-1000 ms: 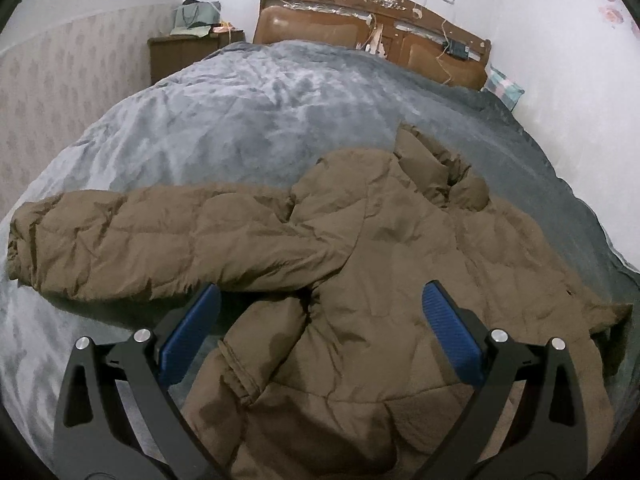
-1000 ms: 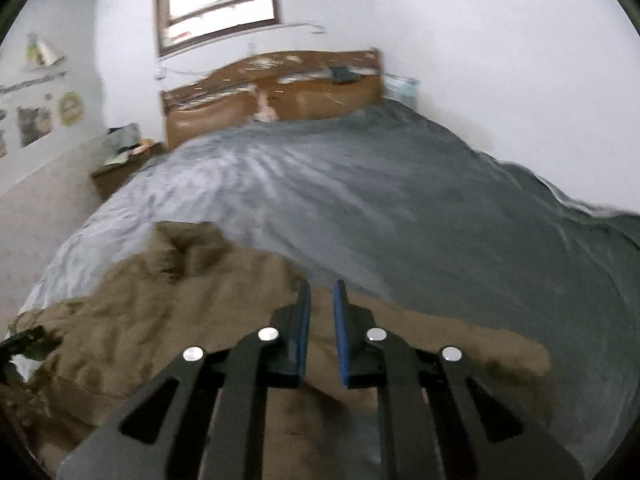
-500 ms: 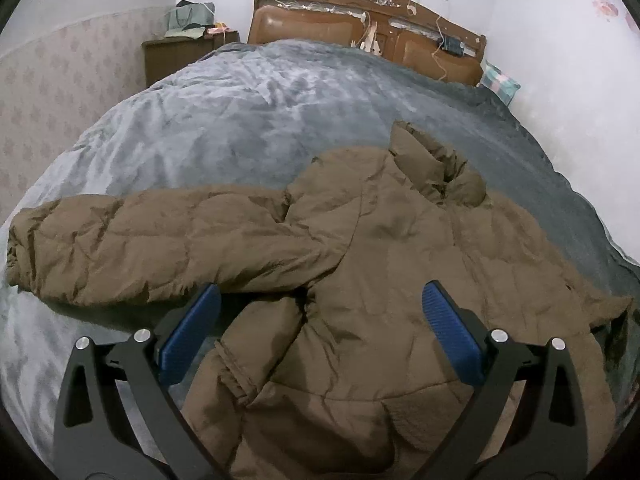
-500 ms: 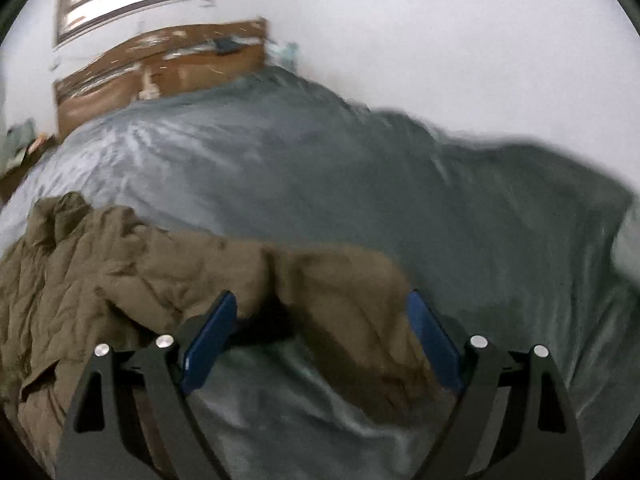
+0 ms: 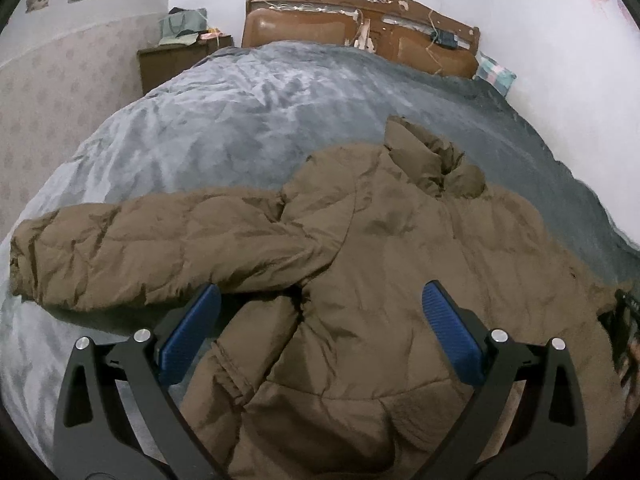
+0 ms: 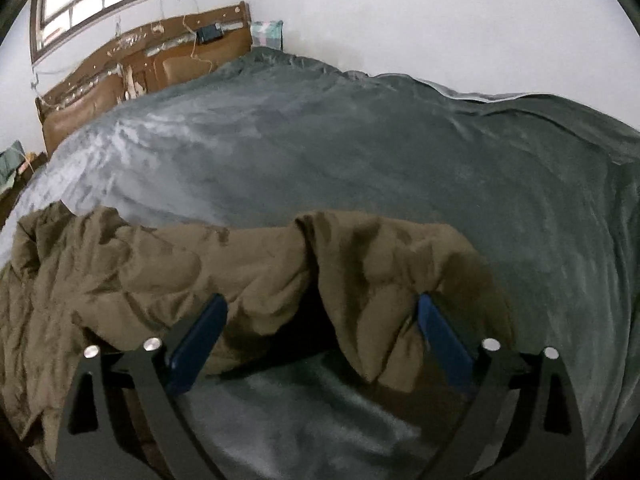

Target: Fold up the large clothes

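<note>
A brown puffer jacket [image 5: 380, 264] lies spread on a grey bedspread [image 5: 248, 112]. Its left sleeve [image 5: 152, 256] stretches out to the left, and its collar points toward the headboard. My left gripper [image 5: 320, 320] is open and empty above the jacket's lower body, near the armpit. In the right wrist view the jacket's right sleeve [image 6: 392, 264] lies bunched on the bedspread [image 6: 440, 152]. My right gripper [image 6: 320, 328] is open and empty, with its jaws on either side of the sleeve's end.
A wooden headboard [image 5: 360, 12] stands at the far end of the bed, with a pillow [image 5: 496, 74] at its right. A nightstand [image 5: 172, 60] with bags on it is at the far left. A white wall [image 6: 440, 20] runs close along the bed's right side.
My right gripper has opened, after being shut a second ago, and has swung right and down over the sleeve end. My left gripper has stayed open and hardly moved.
</note>
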